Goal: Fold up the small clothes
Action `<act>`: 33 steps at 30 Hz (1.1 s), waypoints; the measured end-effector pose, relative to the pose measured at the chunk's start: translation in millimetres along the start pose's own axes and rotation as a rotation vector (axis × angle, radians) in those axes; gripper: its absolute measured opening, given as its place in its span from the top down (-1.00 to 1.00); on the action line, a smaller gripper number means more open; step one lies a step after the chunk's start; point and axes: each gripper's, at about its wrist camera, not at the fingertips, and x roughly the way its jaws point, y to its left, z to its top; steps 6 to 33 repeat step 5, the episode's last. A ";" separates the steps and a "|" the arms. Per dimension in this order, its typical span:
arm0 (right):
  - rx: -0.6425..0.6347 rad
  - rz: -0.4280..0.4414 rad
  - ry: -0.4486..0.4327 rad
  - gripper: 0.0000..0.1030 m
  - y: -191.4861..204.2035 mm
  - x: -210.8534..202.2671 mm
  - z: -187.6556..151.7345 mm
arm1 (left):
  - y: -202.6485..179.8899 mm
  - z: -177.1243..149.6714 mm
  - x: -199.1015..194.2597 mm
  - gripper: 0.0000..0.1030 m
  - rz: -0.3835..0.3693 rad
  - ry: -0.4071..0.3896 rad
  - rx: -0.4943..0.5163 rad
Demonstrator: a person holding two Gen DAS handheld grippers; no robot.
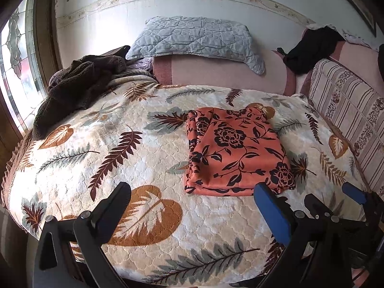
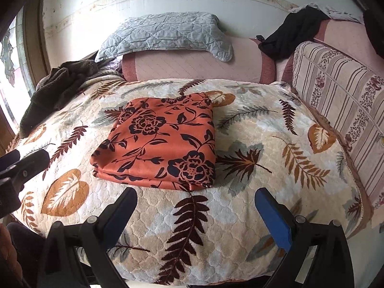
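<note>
Folded orange floral garment [image 2: 158,144] on leaf-print blanket [image 2: 252,216], both tongs wide, empty

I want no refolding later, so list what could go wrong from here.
1. The folded orange cloth with black flowers shows loose layered edges at its near side; lifting it by one layer could undo the fold.
2. It lies on a plush leaf-patterned blanket, so a low pinch may catch the pile.
3. Both open hand-held grippers, left and right, sit close together.

Folded cloth [image 2: 158,144]: orange, black rose print. Blanket [image 2: 252,168]: cream with brown, rust and grey leaves. Pillow [image 1: 196,38] grey quilted; cushion [image 2: 340,100] pink-striped floral; gripper pads [image 2: 273,218] blue.
</note>
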 end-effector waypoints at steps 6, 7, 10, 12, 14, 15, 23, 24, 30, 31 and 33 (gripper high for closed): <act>-0.002 0.002 0.000 -0.94 -0.4 2.3 3.2 | -6.1 4.1 4.1 -0.97 -0.022 -0.004 0.017; -0.002 0.002 0.000 -0.94 -0.4 2.3 3.2 | -6.1 4.1 4.1 -0.97 -0.022 -0.004 0.017; -0.002 0.002 0.000 -0.94 -0.4 2.3 3.2 | -6.1 4.1 4.1 -0.97 -0.022 -0.004 0.017; -0.002 0.002 0.000 -0.94 -0.4 2.3 3.2 | -6.1 4.1 4.1 -0.97 -0.022 -0.004 0.017; -0.002 0.002 0.000 -0.94 -0.4 2.3 3.2 | -6.1 4.1 4.1 -0.97 -0.022 -0.004 0.017; -0.002 0.002 0.000 -0.94 -0.4 2.3 3.2 | -6.1 4.1 4.1 -0.97 -0.022 -0.004 0.017; -0.002 0.002 0.000 -0.94 -0.4 2.3 3.2 | -6.1 4.1 4.1 -0.97 -0.022 -0.004 0.017; -0.002 0.002 0.000 -0.94 -0.4 2.3 3.2 | -6.1 4.1 4.1 -0.97 -0.022 -0.004 0.017; -0.002 0.002 0.000 -0.94 -0.4 2.3 3.2 | -6.1 4.1 4.1 -0.97 -0.022 -0.004 0.017; -0.002 0.002 0.000 -0.94 -0.4 2.3 3.2 | -6.1 4.1 4.1 -0.97 -0.022 -0.004 0.017; -0.002 0.002 0.000 -0.94 -0.4 2.3 3.2 | -6.1 4.1 4.1 -0.97 -0.022 -0.004 0.017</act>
